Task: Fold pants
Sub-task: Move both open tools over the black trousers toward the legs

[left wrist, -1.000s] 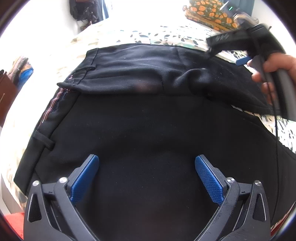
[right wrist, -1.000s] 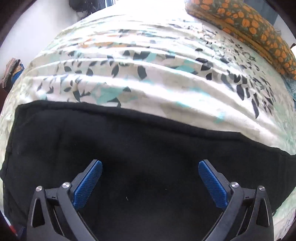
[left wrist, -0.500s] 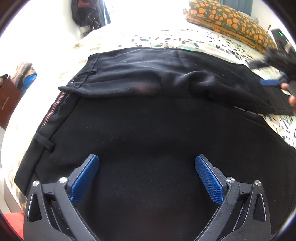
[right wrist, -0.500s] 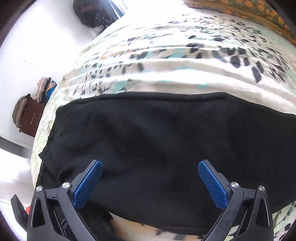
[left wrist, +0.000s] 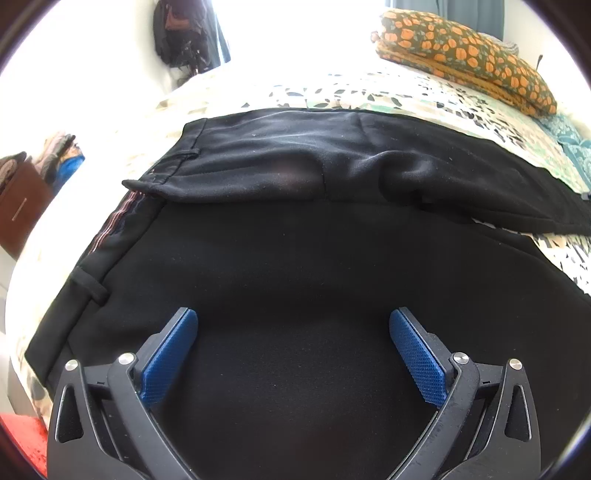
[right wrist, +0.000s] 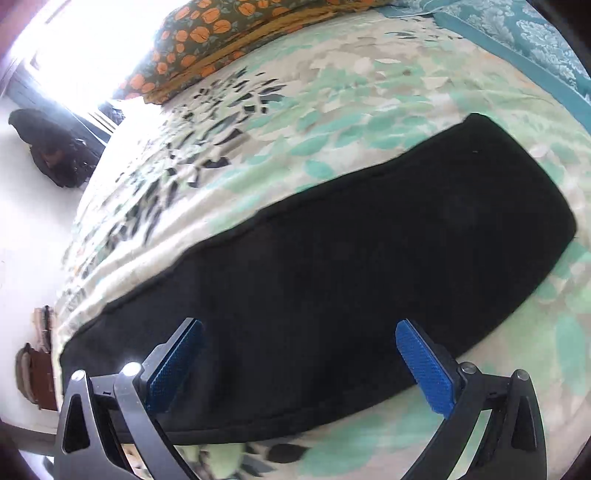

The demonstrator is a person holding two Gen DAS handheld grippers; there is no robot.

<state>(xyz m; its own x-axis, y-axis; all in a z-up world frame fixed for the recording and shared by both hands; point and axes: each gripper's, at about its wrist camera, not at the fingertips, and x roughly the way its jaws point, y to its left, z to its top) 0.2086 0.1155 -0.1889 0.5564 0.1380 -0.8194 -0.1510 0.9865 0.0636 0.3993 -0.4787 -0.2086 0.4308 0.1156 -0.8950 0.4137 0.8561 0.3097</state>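
Black pants [left wrist: 295, 266] lie flat on a bed with a leaf-print cover [left wrist: 369, 92]. The waistband with belt loops [left wrist: 92, 288] is at the left, and the far half is folded over along the middle. My left gripper [left wrist: 291, 350] is open and empty above the near half of the pants. In the right wrist view one black pant leg [right wrist: 369, 258] stretches across the cover to its hem at the right. My right gripper [right wrist: 299, 362] is open and empty above that leg.
An orange-flowered pillow [left wrist: 465, 59] lies at the head of the bed and shows in the right wrist view [right wrist: 221, 40]. A teal blanket [right wrist: 517, 33] lies at the far right. A dark bag [left wrist: 184, 33] hangs by the wall. A brown cabinet [left wrist: 18, 199] stands left of the bed.
The right gripper has left the left wrist view and swung right along the pant leg toward the hem. The left gripper has stayed over the pants.
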